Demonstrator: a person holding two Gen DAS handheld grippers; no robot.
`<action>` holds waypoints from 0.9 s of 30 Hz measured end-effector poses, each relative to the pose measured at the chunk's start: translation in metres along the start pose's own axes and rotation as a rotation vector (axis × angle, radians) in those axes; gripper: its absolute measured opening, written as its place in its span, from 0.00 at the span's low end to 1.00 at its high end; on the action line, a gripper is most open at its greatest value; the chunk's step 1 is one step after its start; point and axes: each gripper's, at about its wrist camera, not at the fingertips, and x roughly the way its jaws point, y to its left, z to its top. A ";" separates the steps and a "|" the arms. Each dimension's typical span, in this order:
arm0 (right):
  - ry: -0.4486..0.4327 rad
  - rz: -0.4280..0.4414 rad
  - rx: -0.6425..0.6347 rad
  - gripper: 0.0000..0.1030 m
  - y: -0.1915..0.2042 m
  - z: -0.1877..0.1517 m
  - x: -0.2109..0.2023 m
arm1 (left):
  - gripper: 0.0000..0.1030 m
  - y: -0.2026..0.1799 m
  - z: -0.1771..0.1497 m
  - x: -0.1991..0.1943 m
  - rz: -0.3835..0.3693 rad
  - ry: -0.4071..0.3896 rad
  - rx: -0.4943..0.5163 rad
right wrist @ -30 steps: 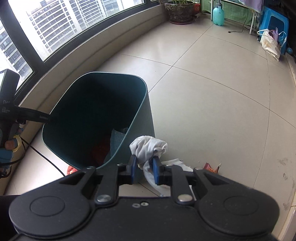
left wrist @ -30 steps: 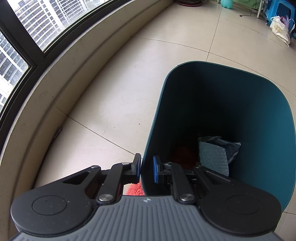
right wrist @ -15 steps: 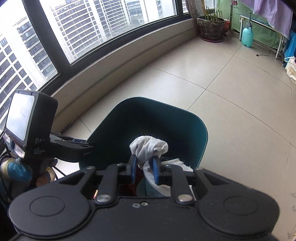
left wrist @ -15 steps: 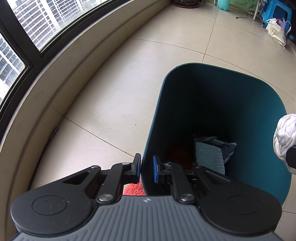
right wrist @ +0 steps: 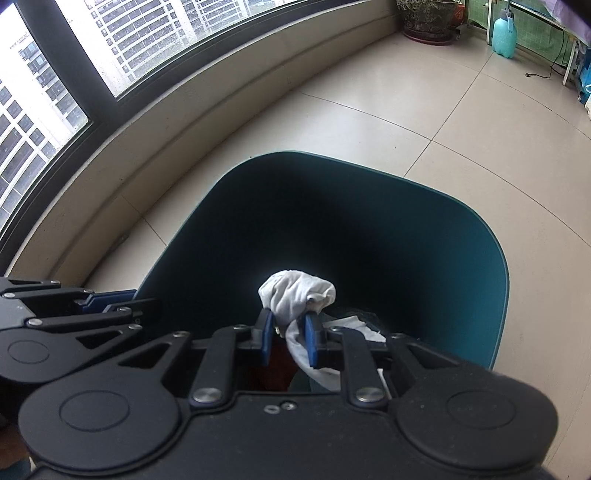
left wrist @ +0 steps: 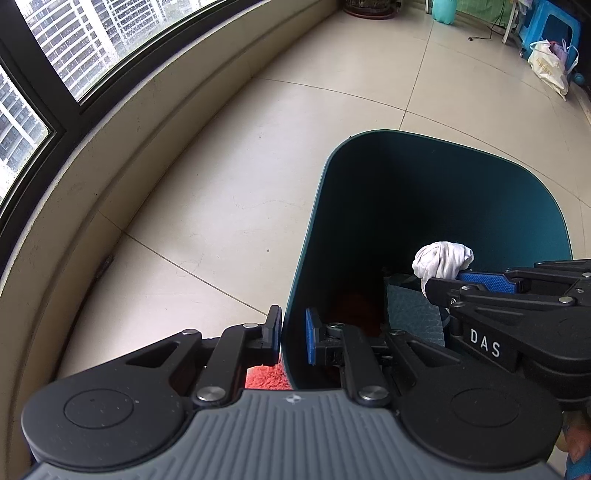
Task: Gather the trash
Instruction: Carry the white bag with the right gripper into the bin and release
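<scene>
A dark teal trash bin [left wrist: 436, 192] stands on the tiled floor; it also fills the right wrist view [right wrist: 369, 229]. My left gripper [left wrist: 293, 334] is shut on the bin's near rim, one finger outside and one inside. My right gripper [right wrist: 289, 338] is shut on a crumpled white cloth [right wrist: 295, 295] and holds it over the bin's opening. The cloth also shows in the left wrist view [left wrist: 441, 260]. Inside the bin lie a grey-blue bag [left wrist: 415, 314] and something dark red [left wrist: 354, 306].
A curved low wall [left wrist: 129, 147] under the windows runs along the left. A red fuzzy item [left wrist: 264, 376] lies on the floor by the bin's base. A plant pot [right wrist: 428, 18], a teal bottle [right wrist: 504, 33], a blue stool and a white bag [left wrist: 548, 66] stand far back.
My right gripper has carried the white cloth from the floor beside the bin up and over the bin's opening. My left gripper has stayed on the rim.
</scene>
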 end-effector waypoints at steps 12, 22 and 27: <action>0.088 -0.035 0.050 0.26 -0.001 -0.002 0.048 | 0.12 -0.002 -0.002 0.001 0.006 -0.002 0.008; 0.082 0.012 0.039 0.39 -0.003 -0.007 0.035 | 0.12 -0.003 -0.001 0.001 0.007 0.000 0.005; 0.043 0.037 0.010 0.49 -0.002 -0.010 0.007 | 0.13 -0.004 -0.001 0.000 0.011 0.000 0.004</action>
